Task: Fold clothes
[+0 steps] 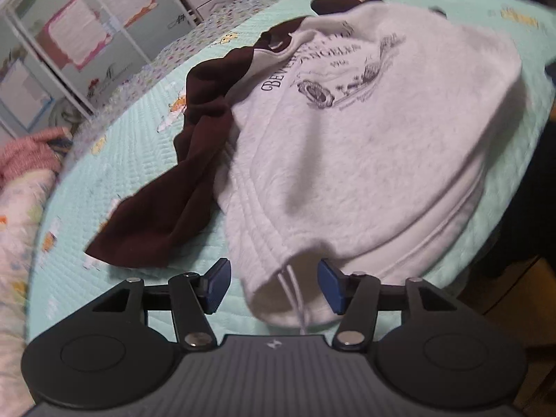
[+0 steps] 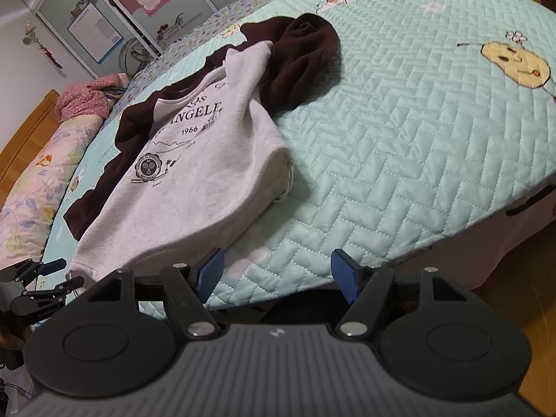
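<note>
The mint quilted bedspread [image 2: 399, 146] carries a grey sweatshirt [image 1: 365, 160] with dark brown sleeves [image 1: 180, 180], lying print-up near the bed's front edge, loosely rumpled rather than squared. The left gripper [image 1: 274, 286], jaws apart, straddles the sweatshirt's hem corner, seemingly to pinch it. Right of the sweatshirt, the right gripper [image 2: 276, 276] hovers over bare quilt, jaws apart and empty.

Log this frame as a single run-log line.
stage: pre-grasp | left gripper: open, straddling sweatshirt hem | right gripper: open, empty, over quilt edge | garment: flat, brown sleeves unfolded
</note>
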A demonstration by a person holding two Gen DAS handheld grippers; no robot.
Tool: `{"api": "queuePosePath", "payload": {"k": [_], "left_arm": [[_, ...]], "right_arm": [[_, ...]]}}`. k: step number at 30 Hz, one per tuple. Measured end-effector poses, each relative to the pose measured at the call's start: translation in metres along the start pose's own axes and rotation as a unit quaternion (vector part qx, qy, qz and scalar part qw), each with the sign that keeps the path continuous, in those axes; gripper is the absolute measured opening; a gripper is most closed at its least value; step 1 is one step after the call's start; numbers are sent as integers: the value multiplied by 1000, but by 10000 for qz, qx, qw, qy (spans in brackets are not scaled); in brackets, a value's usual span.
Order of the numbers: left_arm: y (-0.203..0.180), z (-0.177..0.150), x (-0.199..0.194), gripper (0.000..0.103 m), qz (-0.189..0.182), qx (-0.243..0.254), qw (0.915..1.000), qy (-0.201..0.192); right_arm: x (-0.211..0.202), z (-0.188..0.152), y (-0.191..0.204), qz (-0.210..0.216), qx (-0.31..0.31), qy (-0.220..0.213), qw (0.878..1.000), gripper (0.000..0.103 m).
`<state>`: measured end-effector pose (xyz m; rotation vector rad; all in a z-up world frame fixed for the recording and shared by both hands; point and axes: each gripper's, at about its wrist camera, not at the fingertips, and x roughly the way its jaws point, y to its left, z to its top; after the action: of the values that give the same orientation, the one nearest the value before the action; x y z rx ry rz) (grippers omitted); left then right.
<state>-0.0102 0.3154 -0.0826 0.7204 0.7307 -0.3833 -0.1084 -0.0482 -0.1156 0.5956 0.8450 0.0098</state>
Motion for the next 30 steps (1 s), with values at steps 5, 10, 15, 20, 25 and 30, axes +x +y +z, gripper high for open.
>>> {"api": "queuePosePath", "payload": {"k": [5, 10, 15, 20, 25, 30], "left_arm": [[3, 4, 10, 57, 23, 115, 9999, -49], [8, 20, 16, 9, 300, -303, 9985, -350], [67, -10, 0, 9, 746, -3126, 9466, -248], [69, -34, 12, 9, 577, -3448, 9369, 55], [68, -29, 14, 9, 555, -3524, 9341, 154], [65, -25, 9, 9, 486, -3495, 9357, 19]], "right_arm": [[3, -1, 3, -7, 1, 43, 10000, 70], [2, -1, 4, -60, -36, -40, 10000, 70], [-6, 3, 8, -393, -508, -511, 9966, 70], [9, 8, 19, -722, -1141, -615, 9889, 70], [27, 8, 42, -789, -1878, -730, 9763, 70], [43, 8, 67, -1137, -2865, -887, 9472, 70]]}}
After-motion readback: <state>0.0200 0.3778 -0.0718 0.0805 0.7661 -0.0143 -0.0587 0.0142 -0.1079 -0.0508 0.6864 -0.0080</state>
